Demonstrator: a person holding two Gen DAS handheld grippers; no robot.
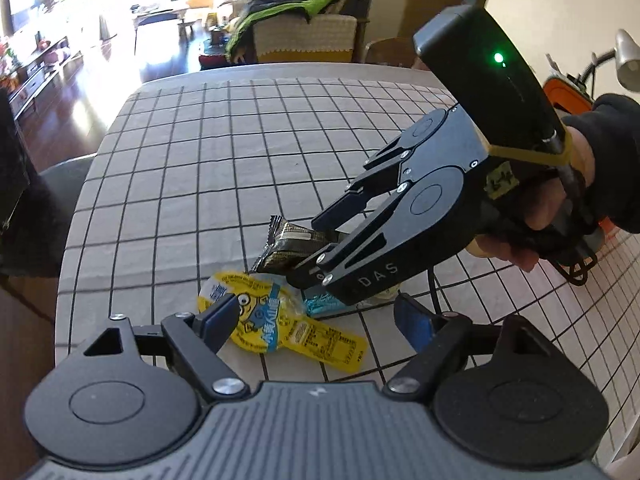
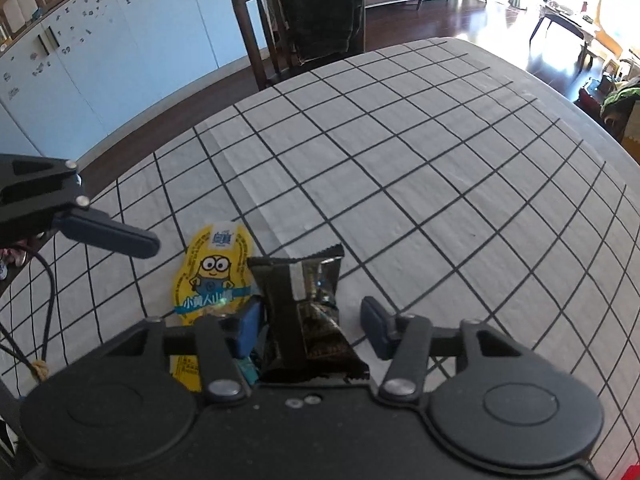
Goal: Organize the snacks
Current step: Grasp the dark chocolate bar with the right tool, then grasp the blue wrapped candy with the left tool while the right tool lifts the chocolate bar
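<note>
Desk (image 2: 400, 152): covered with a pale cloth bearing a black grid; snacks clustered near one edge.
Yellow packet (image 1: 276, 328): flat on the cloth, yellow with a cartoon figure in goggles and a blue band of print; seen also in the right wrist view (image 2: 208, 276).
Dark packet (image 2: 304, 312): black and gold foil wrapper with crimped ends, lying just beside the yellow packet and overlapping its edge; seen also in the left wrist view (image 1: 292, 248).
Teal wrapper (image 1: 320, 304): small shiny piece, mostly hidden under the right tool; contents could not be told.
Left hand-held gripper (image 1: 316, 320): fingers spread wide, held over the yellow packet; left blue pad (image 1: 220, 316) lay over the packet's top end, right pad clear of it. Nothing pinched.
Right hand-held gripper (image 2: 312, 324): angled down onto the dark packet, jaws standing on either side of it. Left pad (image 2: 250, 328) was against the wrapper's edge; right pad stood visibly apart from it. Not yet a pinch.
Hand (image 1: 552, 216): gripped the right tool's handle, dark sleeve at the wrist; green light lit on the tool's body.
Chair (image 2: 272, 24): wooden, at the far desk edge, dark cloth draped over its back.
Cabinets (image 2: 100, 40): white, along the wall beyond.
</note>
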